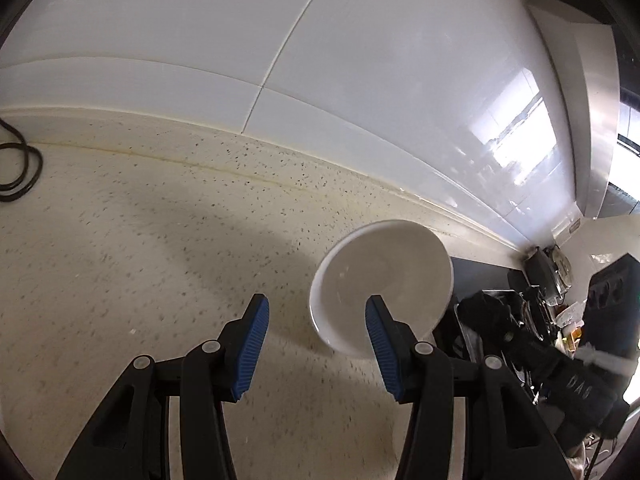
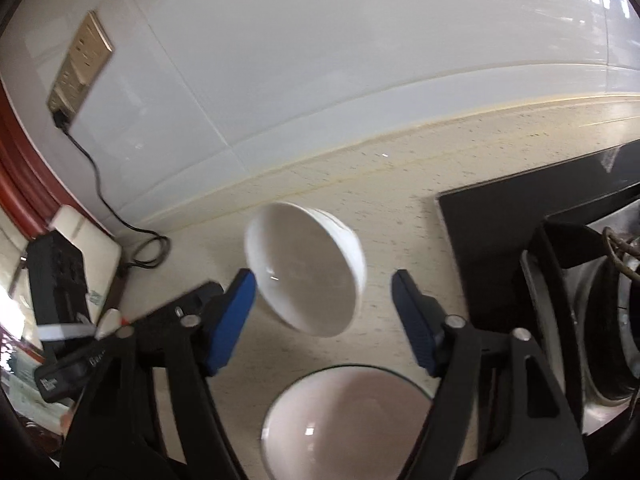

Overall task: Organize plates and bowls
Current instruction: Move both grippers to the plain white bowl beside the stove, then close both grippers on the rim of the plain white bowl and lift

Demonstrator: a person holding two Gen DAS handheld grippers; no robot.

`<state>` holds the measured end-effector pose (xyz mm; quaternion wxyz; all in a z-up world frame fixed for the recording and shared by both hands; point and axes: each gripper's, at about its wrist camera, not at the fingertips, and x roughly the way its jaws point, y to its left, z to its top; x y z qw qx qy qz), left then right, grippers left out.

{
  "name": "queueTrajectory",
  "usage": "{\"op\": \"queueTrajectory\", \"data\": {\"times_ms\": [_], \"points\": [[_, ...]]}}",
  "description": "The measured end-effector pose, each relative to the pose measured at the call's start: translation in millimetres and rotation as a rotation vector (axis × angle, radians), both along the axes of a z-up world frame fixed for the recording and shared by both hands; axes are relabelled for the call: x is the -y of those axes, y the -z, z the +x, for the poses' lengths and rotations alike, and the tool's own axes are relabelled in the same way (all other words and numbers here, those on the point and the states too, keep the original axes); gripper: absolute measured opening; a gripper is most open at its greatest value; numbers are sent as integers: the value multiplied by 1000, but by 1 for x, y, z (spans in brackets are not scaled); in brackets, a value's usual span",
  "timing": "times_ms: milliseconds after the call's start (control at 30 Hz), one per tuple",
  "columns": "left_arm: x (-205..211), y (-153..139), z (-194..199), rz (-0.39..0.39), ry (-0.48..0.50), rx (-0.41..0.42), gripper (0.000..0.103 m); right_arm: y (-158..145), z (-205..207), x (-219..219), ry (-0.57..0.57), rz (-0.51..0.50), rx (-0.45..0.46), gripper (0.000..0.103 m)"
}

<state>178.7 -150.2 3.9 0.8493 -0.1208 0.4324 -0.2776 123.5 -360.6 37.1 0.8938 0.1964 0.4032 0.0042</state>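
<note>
In the left wrist view a white bowl stands tilted on the speckled countertop, just beyond my left gripper's right finger. My left gripper is open and empty. In the right wrist view the same kind of white bowl is tilted, its opening facing me, between and beyond the blue pads. My right gripper is open with nothing between its pads. A second bowl with a pinkish inside sits upright below the gripper, close to the camera.
A white tiled wall backs the counter. A black cooktop with a metal pot lies to the right. A wall socket with a black cable and a black box are at the left. My right gripper's body shows in the left wrist view.
</note>
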Motion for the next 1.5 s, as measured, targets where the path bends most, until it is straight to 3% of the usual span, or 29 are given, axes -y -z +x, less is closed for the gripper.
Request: {"op": "queueTrajectory", "data": {"times_ms": [367,567,700,867,933,1133,1500], "points": [[26,27,25,17,20,-45,51,23,10,-3,-13,-13,-76,55],[41,33,24,24,43,-49,50,32,14,-1,-20,4,-115,41],[49,33,20,39,58,-39,44,35,15,-4,-28,3,-135,31],[59,40,23,89,44,-39,16,40,18,-1,-22,7,-152,21],[57,42,26,93,43,-45,13,39,18,0,-21,-9,-151,15],[45,27,16,106,52,11,8,35,18,0,-27,-19,-141,13],[35,18,6,98,26,-8,8,26,19,-4,-52,-17,-130,13]]}}
